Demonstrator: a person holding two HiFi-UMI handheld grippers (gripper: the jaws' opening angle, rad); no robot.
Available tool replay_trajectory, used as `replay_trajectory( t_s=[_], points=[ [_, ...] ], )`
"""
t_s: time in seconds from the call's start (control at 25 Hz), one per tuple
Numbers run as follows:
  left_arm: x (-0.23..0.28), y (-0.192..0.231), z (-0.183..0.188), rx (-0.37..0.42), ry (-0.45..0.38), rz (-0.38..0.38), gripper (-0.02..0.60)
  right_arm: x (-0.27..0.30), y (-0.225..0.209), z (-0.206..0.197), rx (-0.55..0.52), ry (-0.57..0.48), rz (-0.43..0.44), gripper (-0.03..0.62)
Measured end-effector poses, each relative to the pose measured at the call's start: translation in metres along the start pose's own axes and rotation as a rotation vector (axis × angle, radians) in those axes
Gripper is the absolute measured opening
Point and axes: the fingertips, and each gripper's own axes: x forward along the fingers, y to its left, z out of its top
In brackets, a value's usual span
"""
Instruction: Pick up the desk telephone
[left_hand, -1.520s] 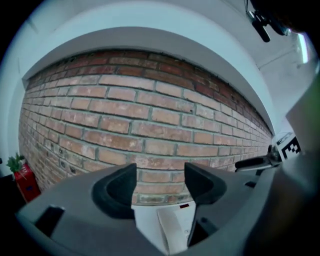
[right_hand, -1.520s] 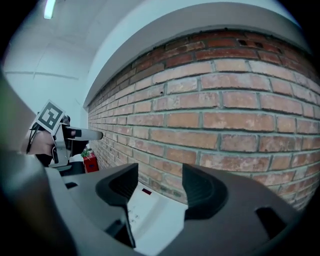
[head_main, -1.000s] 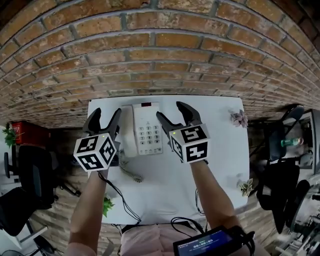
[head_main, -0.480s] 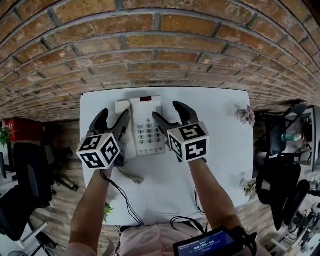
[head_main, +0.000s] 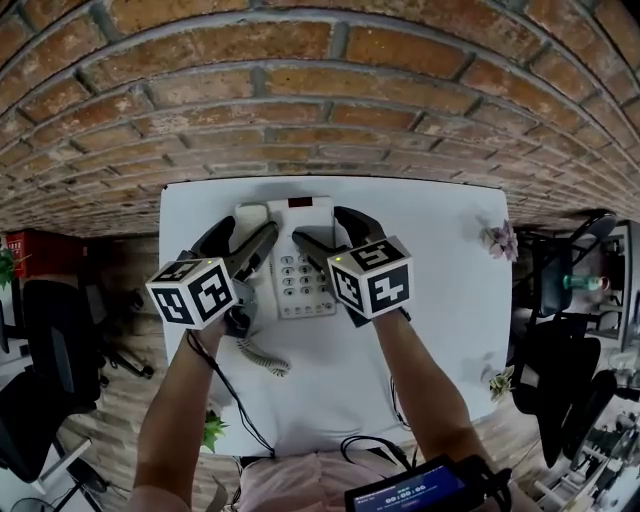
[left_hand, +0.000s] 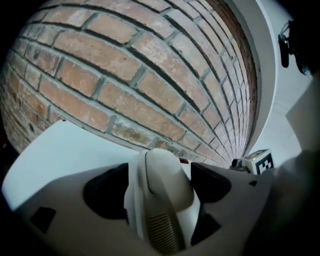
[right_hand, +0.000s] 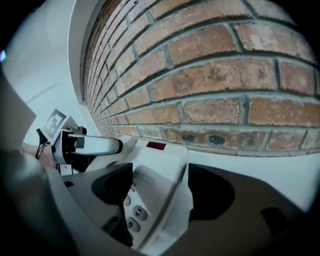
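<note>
A white desk telephone (head_main: 303, 272) with a keypad and a red window lies on the white table (head_main: 440, 290) near the brick wall. Its handset (head_main: 250, 232) rests in the cradle on the left side. My left gripper (head_main: 246, 240) straddles the handset (left_hand: 162, 192) with dark gaps on both sides, and its jaws are opening. My right gripper (head_main: 322, 230) straddles the right edge of the phone body (right_hand: 157, 175), one finger over the keys and one outside. Its jaws are opening too, with no pad pressing on the phone.
The coiled cord (head_main: 262, 356) trails from the phone toward the table's near edge, beside a thin black cable (head_main: 225, 385). Small potted plants (head_main: 499, 240) (head_main: 496, 379) stand at the table's right side. The brick wall (head_main: 320, 110) rises right behind the phone. Office chairs (head_main: 40, 340) flank the table.
Both grippers came down and forward, from hovering beside the phone to straddling it. The left one rolled over the handset. Both pairs of jaws look wider.
</note>
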Motion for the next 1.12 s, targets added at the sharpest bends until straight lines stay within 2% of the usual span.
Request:
replay_trajectory(
  t_s=[0.24,0.36,0.52,0.8,1.12],
  points=[
    [0.007,-0.001,-0.008,-0.175,0.038,-0.085,0.388,0.008,-0.003,-0.004,0.109,0.039,0.087,0.385],
    [0.007,-0.002,-0.01,-0.197,0.044,-0.093,0.387,0.011,-0.001,-0.005,0.115,0.065,0.122,0.377],
    [0.009,-0.003,-0.011,-0.159,0.06,-0.074,0.38,0.012,0.001,-0.004,0.129,0.057,0.154,0.362],
    [0.007,-0.007,-0.011,-0.081,0.073,-0.046,0.371,0.009,0.003,-0.003,0.103,0.044,0.144,0.351],
    [-0.005,-0.022,-0.006,0.069,0.015,-0.034,0.373,-0.008,0.011,0.01,0.022,-0.105,0.171,0.333]
  ],
)
